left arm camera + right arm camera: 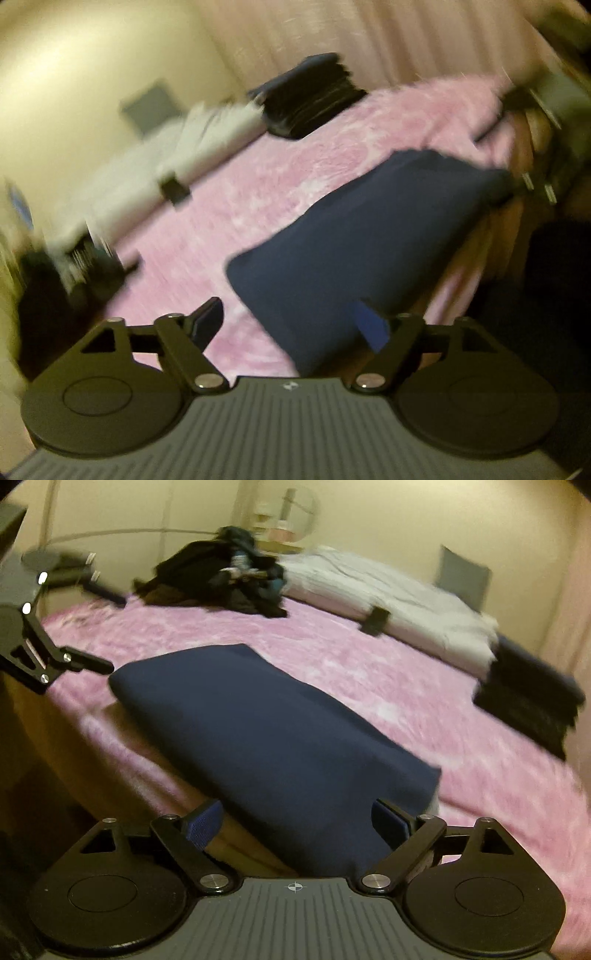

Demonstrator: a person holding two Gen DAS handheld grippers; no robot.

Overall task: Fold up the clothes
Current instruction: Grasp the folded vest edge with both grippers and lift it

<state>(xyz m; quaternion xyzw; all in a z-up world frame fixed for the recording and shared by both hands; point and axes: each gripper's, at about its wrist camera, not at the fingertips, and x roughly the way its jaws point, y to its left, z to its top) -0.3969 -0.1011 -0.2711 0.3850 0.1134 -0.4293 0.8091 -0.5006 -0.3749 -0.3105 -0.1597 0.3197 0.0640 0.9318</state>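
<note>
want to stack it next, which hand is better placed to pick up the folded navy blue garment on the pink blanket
Probably right. The open right gripper has the folded navy blue garment between its fingers; the open left gripper sits off its corner, partly over the fuzzy pink blanket.

Navy folded garment (354, 236) on pink blanket (229, 199) — blurred.

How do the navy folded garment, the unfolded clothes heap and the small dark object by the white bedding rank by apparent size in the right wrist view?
1. Navy folded garment, though nearest the camera.
2. Clothes heap.
3. Small dark object.
</note>
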